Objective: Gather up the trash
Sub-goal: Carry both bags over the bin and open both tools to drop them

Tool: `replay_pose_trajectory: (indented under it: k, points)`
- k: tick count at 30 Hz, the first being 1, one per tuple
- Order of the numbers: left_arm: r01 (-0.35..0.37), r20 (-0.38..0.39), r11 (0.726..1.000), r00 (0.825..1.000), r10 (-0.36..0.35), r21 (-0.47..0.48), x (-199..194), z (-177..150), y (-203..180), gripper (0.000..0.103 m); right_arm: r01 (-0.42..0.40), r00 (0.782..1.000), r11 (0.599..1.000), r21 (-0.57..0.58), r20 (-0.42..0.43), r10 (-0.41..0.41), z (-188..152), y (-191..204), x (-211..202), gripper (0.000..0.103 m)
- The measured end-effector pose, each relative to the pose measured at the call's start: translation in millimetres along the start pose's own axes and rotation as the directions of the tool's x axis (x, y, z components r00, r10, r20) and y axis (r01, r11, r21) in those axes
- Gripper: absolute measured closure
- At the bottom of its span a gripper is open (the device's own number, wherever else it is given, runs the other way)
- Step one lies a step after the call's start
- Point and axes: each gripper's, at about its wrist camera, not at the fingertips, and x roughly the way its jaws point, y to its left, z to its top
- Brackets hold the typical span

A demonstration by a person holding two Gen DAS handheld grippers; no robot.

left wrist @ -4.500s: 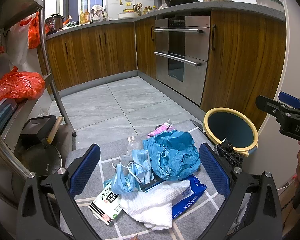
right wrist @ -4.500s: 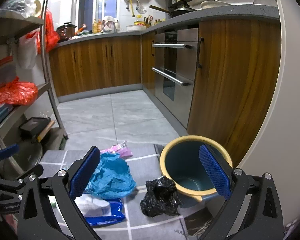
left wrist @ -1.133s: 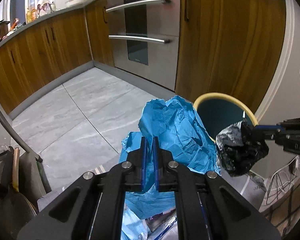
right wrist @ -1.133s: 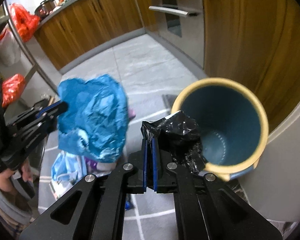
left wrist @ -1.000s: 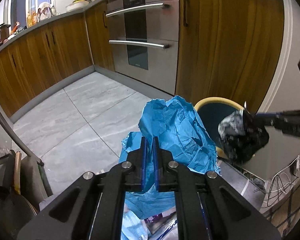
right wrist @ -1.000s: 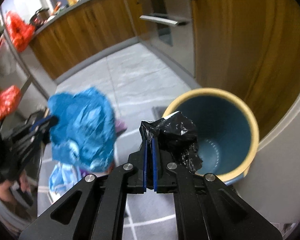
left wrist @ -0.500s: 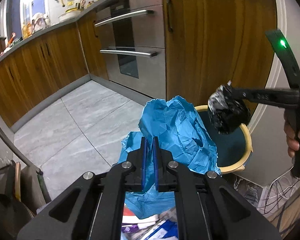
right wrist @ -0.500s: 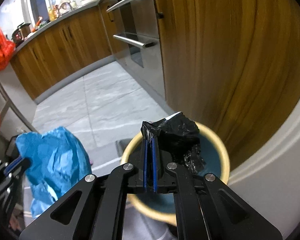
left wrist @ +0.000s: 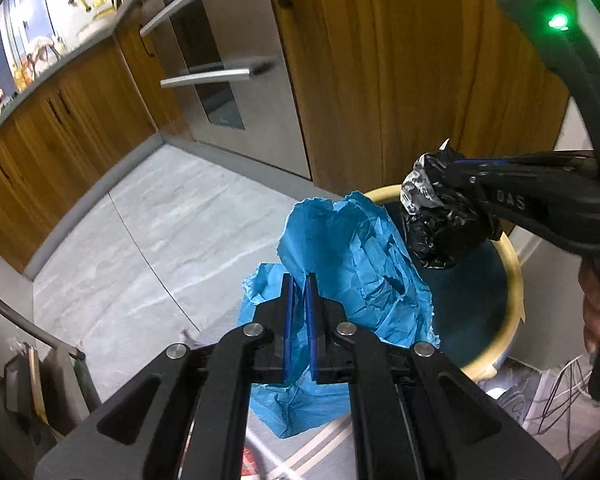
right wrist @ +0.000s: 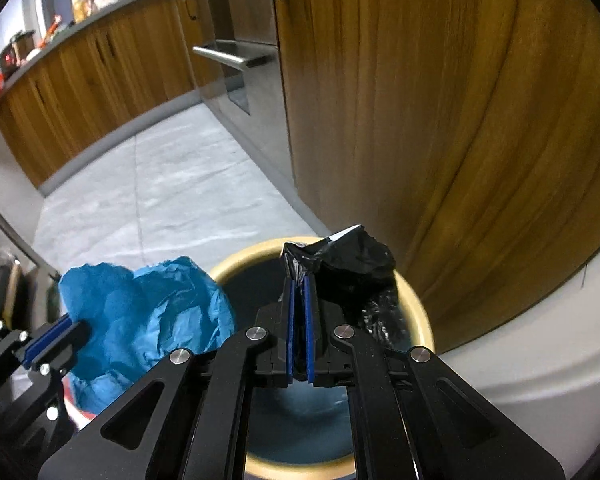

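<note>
Trash in two pieces, both held in the air at the bin: crumpled blue paper (left wrist: 352, 268) clamped between the closed pads of the left tool (left wrist: 299, 280), and a crumpled black plastic bag (right wrist: 352, 268) pinched between the closed pads of the right tool (right wrist: 299, 280). Round bin (left wrist: 512, 280) with pale yellow rim and dark teal inside, standing on the floor just beside the wooden cabinet (right wrist: 440, 120) and a white curved wall (right wrist: 540, 360). Black bag hanging directly above the bin opening, near its far rim, not touching it as far as visible. Blue paper at the left edge of the bin, partly over the rim in the left wrist view, beside the black bag and apart from it. Grey marble floor tiles (left wrist: 160, 232) behind, and a steel oven (left wrist: 220, 80) with bar handles set in the cabinets. Some thin cables (left wrist: 560, 392) lying on the floor to the right of the bin.
</note>
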Motion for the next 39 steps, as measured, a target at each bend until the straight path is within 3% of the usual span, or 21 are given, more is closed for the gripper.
replay_pose_trajectory:
  k: [6,18,21,23,26,29,31,34,39]
  points:
    - [0.023,-0.027,1.000,0.999,-0.023,-0.007,23,5,-12,0.097,0.016,0.998,1.000,0.024,-0.063,-0.014,0,-8,20,0.097]
    - [0.024,-0.032,0.999,0.999,-0.022,0.048,38,4,-28,0.093,0.014,0.995,1.000,0.023,-0.095,-0.012,-7,-8,27,0.093]
    - [0.020,-0.032,0.999,0.999,-0.019,0.036,36,5,-24,0.085,0.020,0.995,0.999,0.029,-0.099,-0.017,-7,-8,27,0.086]
    - [0.000,-0.031,0.999,1.000,0.001,0.032,34,4,-20,0.067,0.021,0.995,0.999,0.033,-0.101,-0.018,-8,-7,26,0.076]
    - [-0.017,-0.022,1.000,1.000,0.018,0.025,31,2,-16,0.059,0.026,0.996,0.999,0.037,-0.089,-0.022,-8,-7,23,0.065]
    - [-0.027,-0.019,0.999,0.999,0.028,0.018,27,-2,-11,0.052,0.023,0.997,0.999,0.045,-0.079,-0.020,-9,-8,21,0.063]
    - [-0.036,-0.013,0.999,0.999,0.036,0.008,21,-5,-6,0.048,0.019,0.997,0.999,0.050,-0.077,-0.015,-9,-8,20,0.050]
    - [-0.037,-0.009,0.999,0.999,0.037,-0.026,13,-10,2,0.042,0.014,0.998,0.999,0.048,-0.059,-0.011,-8,-6,16,0.038]
    - [-0.046,0.022,0.995,0.999,0.048,-0.088,-8,-22,18,0.022,-0.023,1.000,0.998,0.061,-0.015,0.024,-4,-6,5,0.009]
